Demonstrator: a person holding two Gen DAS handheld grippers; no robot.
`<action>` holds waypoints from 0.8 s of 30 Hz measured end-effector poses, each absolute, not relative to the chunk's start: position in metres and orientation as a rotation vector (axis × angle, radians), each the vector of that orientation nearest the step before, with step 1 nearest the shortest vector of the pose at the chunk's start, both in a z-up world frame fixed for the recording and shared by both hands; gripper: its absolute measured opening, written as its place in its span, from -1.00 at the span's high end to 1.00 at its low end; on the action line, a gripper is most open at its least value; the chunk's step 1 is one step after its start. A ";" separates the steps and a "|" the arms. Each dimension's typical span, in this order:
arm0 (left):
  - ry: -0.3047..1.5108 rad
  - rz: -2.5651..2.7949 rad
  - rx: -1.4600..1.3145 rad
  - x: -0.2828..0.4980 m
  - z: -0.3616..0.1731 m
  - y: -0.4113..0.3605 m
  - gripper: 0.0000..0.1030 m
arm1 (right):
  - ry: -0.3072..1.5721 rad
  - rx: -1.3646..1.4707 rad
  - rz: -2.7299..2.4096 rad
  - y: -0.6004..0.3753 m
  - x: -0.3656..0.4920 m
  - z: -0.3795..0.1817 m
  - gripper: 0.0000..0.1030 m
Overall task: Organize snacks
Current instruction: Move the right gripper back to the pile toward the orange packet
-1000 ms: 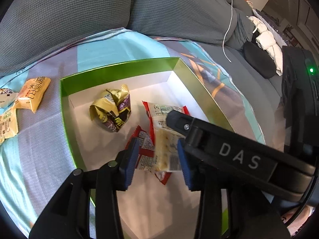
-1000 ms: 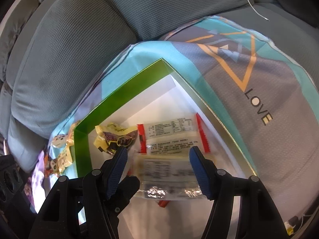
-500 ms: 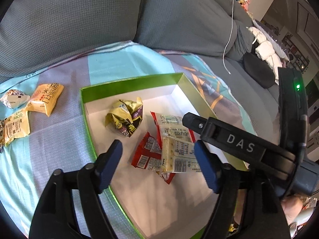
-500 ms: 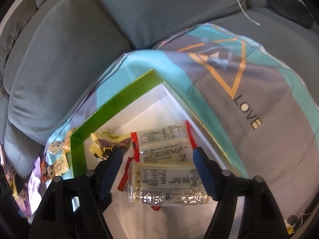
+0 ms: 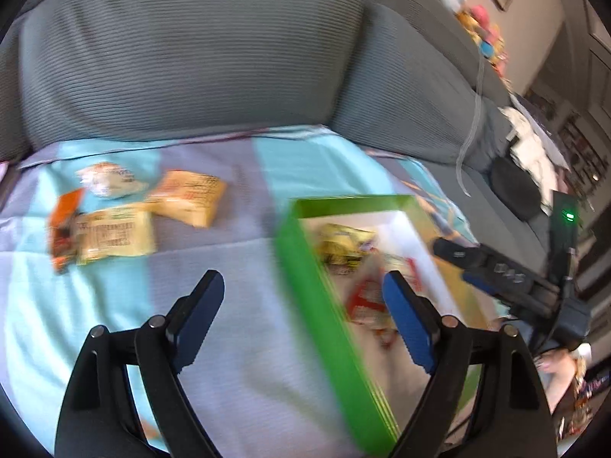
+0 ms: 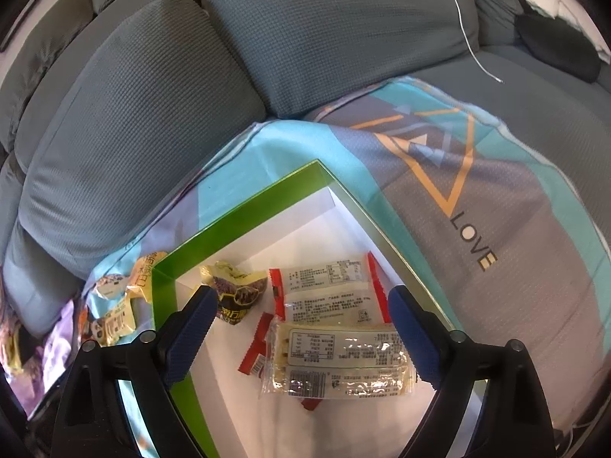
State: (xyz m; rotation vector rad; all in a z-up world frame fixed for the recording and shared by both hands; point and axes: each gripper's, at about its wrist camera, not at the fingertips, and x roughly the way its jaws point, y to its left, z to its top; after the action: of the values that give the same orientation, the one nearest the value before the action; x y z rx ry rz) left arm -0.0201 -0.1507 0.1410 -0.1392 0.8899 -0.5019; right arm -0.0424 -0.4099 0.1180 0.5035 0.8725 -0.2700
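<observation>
A green box [image 6: 244, 221] with a white inside lies on a patterned cloth. In it are a clear cracker packet [image 6: 336, 358], a red-and-white packet [image 6: 324, 290], a crumpled gold packet [image 6: 236, 294] and a red packet [image 6: 256, 347]. My right gripper [image 6: 301, 336] hovers over the clear packet with its jaws opening and the pads clear of it. My left gripper [image 5: 303, 320] straddles the box's left wall [image 5: 305, 267], jaws opening, nothing gripped. Loose on the cloth to the left lie an orange-yellow packet [image 5: 187, 196], a pale yellow packet [image 5: 114, 234] and a white packet [image 5: 110, 181].
Grey sofa cushions [image 6: 343, 30] rise behind the cloth [image 6: 496, 198]. A white cable [image 6: 469, 38] hangs over a cushion. A dark cushion [image 5: 515, 191] and white bedding [image 5: 534, 152] lie at the far right. The left wrist view is motion-blurred.
Both grippers' jaws have widened and the clear packet now lies loose in the box. The left gripper has swung left out of the box, bringing the loose snacks nearer the centre of its view.
</observation>
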 end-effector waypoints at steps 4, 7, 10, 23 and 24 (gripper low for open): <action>0.858 -0.364 -0.130 -0.011 0.144 -0.095 -0.66 | 0.850 0.460 -0.269 -0.396 -0.042 0.126 -0.77; 0.860 -0.291 -0.152 -0.005 0.136 -0.050 -0.66 | 0.825 0.425 -0.245 -0.382 -0.041 0.135 -0.77; 0.868 -0.206 -0.242 0.003 0.120 -0.006 -0.66 | 0.804 0.400 -0.217 -0.366 -0.039 0.141 -0.77; 0.974 -0.156 -0.473 0.049 0.081 0.062 -0.66 | 0.876 0.338 0.131 -0.220 0.021 0.148 -0.76; 0.982 -0.145 -0.465 0.052 0.079 0.062 -0.66 | 0.889 0.328 0.156 -0.207 0.028 0.147 -0.76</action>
State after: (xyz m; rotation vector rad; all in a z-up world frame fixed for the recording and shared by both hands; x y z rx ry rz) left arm 0.0518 0.0619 0.0792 -0.4650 0.9821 -0.1446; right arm 0.0282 -0.2070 0.1475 0.3282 0.8894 0.1561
